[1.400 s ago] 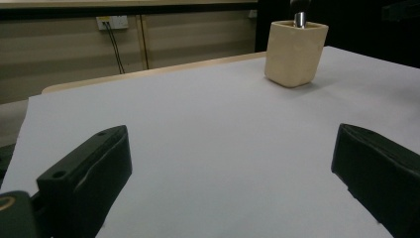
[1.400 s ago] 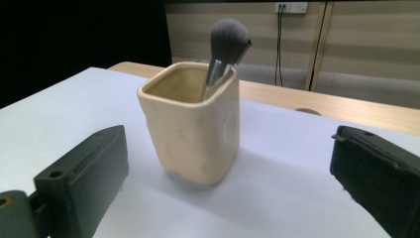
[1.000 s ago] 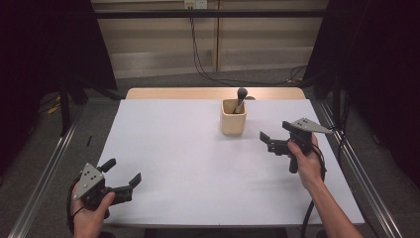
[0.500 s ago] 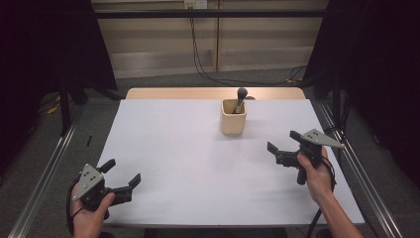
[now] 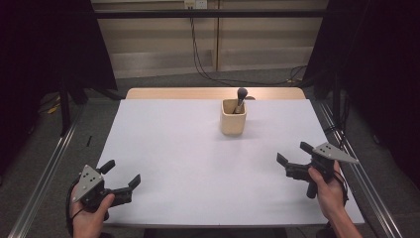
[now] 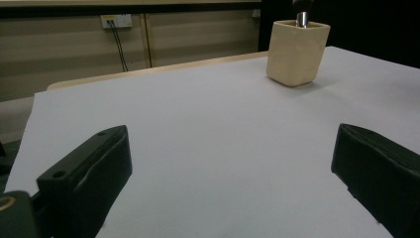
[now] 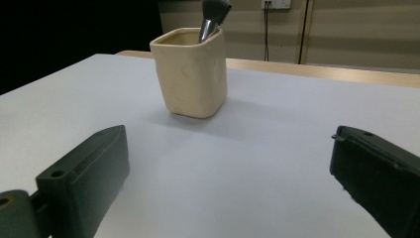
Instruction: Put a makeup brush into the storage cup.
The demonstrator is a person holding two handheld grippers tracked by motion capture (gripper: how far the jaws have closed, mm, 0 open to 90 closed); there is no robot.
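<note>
The left hand-held gripper (image 5: pixel 120 174) is held at the 7 o'clock corner of the desk (image 5: pixel 188 163), with its jaws spread wide and nothing between them. Its position is unchanged from one second ago. The right hand-held gripper (image 5: pixel 293 154) is held at 4 o'clock, jaws likewise spread and empty. Over the last second it has been drawn back from a place just beside the cup (image 5: pixel 233 116) toward the near right edge. Because the brush (image 5: pixel 240 98) stands in the cup and neither gripper holds anything, the placing of the brush is judged to be complete, and the withdrawal is read as a return to rest.

The cup is found at 12 o'clock, well apart from both grippers, near the far edge of the white sheet. The brush leans in it, bristles up.

In the high view, both hands and the whole layout are given together, but the cup is small. In the right gripper view, the cup (image 7: pixel 190 72) is seen closer, at 11 o'clock between the jaws; its rounded square walls and the metal ferrule of the brush (image 7: pixel 213 17) are made out. In the left gripper view, the cup (image 6: pixel 296 52) is seen farther off at 1 o'clock, and the brush (image 6: pixel 302 12) is cut off by the top edge.
</note>
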